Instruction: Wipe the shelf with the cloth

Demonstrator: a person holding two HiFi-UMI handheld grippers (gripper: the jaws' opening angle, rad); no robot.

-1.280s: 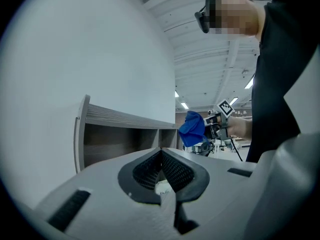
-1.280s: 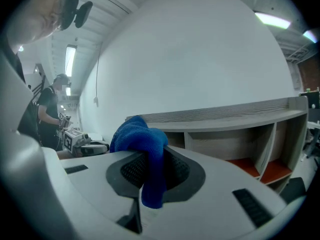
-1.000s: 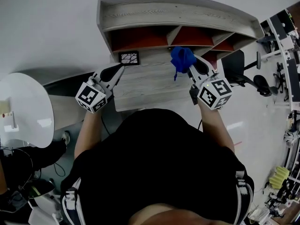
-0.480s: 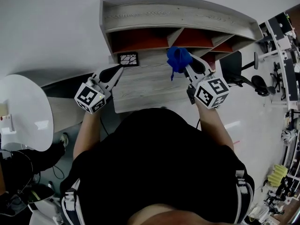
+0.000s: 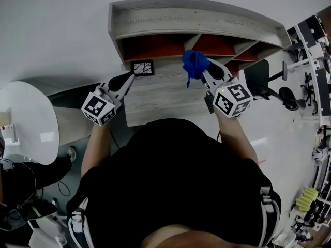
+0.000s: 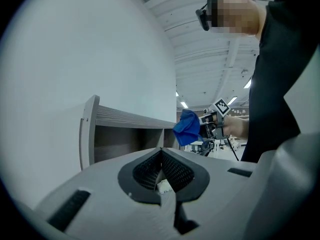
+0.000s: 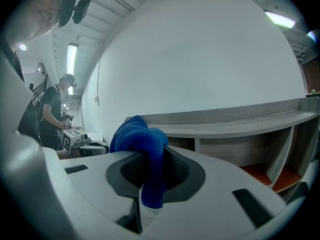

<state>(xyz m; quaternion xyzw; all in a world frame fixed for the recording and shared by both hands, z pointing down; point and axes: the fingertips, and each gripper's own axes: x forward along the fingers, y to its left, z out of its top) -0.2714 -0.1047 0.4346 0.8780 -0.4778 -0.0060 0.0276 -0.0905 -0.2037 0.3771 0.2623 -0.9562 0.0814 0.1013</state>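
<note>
The right gripper [image 5: 203, 72], jaws clamped on the blue cloth [image 5: 195, 62], holds it before the shelf's [image 5: 155, 20] middle compartments; the left gripper [image 5: 130, 76], jaws together, hovers at the shelf's left.

Your grey wooden shelf [image 5: 160, 94] carries one small black-framed picture [image 5: 142, 67], just below its leftmost red compartment [image 5: 155, 46].

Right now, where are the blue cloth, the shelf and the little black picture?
blue cloth [image 5: 194, 62]: head view, middle of the bunched part.
shelf [image 5: 196, 19]: head view, its pale top board.
little black picture [image 5: 142, 67]: head view, its centre.
</note>
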